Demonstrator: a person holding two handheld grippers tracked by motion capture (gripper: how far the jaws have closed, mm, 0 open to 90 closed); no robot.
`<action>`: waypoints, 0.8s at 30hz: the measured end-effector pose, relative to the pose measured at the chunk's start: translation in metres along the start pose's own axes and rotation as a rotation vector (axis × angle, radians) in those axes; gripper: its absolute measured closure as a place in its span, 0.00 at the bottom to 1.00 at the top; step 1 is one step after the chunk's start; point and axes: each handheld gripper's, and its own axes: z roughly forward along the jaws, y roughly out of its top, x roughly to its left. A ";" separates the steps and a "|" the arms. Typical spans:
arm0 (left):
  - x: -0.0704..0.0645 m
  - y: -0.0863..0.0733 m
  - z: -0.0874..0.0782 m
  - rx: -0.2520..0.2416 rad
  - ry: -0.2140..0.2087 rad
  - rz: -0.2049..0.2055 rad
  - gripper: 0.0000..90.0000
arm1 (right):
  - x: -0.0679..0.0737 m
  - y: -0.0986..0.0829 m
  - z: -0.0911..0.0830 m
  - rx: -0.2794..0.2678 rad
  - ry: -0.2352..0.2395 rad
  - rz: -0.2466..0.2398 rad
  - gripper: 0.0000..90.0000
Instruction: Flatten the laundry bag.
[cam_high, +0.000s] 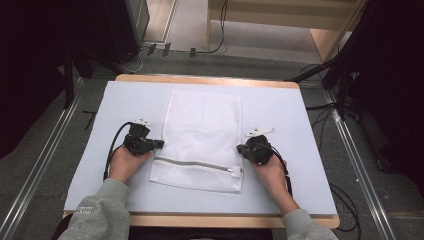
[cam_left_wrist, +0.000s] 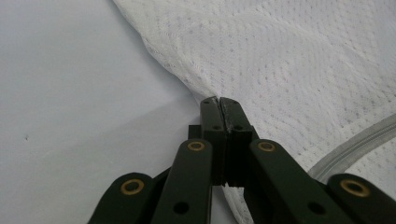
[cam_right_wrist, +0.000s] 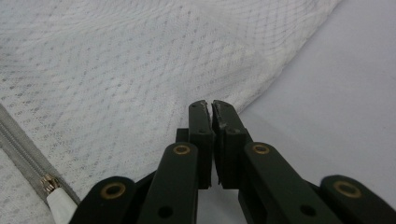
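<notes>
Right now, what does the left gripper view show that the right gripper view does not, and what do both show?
Left gripper view: the left gripper shut on the edge of the mesh bag, with a curved stretch of grey zipper beside it.

Right gripper view: the right gripper pinching the bag's opposite edge, and the white zipper pull at the end of the zipper.

Both: closed black jaws, white mesh lifted slightly at the pinch, and the pale table cover.
</notes>
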 end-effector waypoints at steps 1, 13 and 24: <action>0.000 0.000 0.000 0.004 0.004 0.002 1.00 | 0.000 0.001 0.000 0.004 0.000 -0.003 0.99; 0.003 -0.009 -0.009 0.003 -0.041 -0.066 1.00 | -0.011 0.010 0.009 -0.002 0.031 0.022 1.00; 0.001 -0.004 -0.015 -0.019 -0.090 -0.076 0.75 | -0.014 0.011 -0.001 -0.038 0.066 0.043 0.88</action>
